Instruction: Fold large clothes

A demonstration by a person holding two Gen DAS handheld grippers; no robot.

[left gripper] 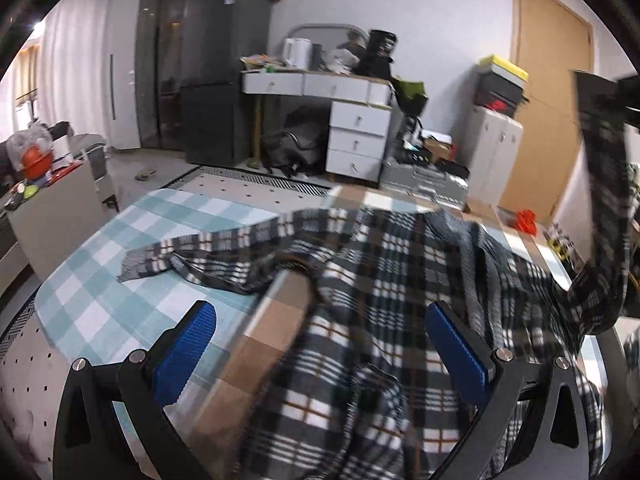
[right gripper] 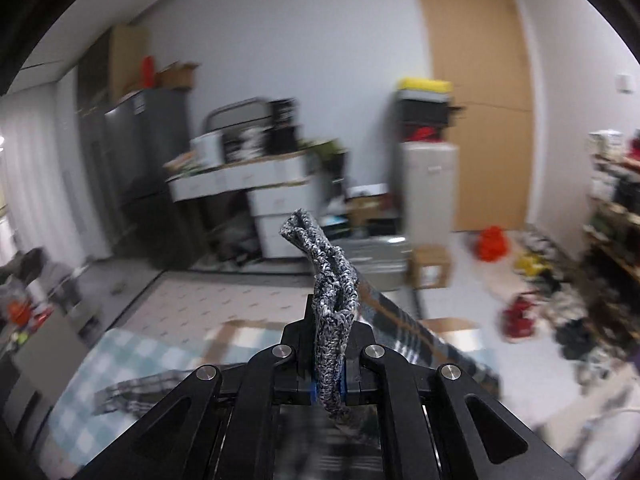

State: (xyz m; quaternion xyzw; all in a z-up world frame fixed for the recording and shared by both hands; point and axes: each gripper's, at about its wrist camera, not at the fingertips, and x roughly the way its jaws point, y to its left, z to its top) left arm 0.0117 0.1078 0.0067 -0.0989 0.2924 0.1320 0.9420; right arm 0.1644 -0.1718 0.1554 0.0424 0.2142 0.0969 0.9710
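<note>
Hanging from the right tool (right gripper: 328,360), whose jaws are pressed together on a bunched grey knit edge, one part of a plaid shirt (left gripper: 384,280) rises well above the bench (left gripper: 104,280). In the left wrist view that lifted part shows as a long strip climbing to the upper right, with the right tool dark and blurred at its top. The left tool (left gripper: 320,344) is spread wide and holds nothing; the rumpled body of the shirt lies directly below and ahead of it, so this tool is the nearer one to the loose cloth. The shirt is black, white and grey check with thin orange lines, spread across the right half of the bench. One sleeve (left gripper: 192,252) runs left over the pale blue checked cover, towards the bench's left edge.
</note>
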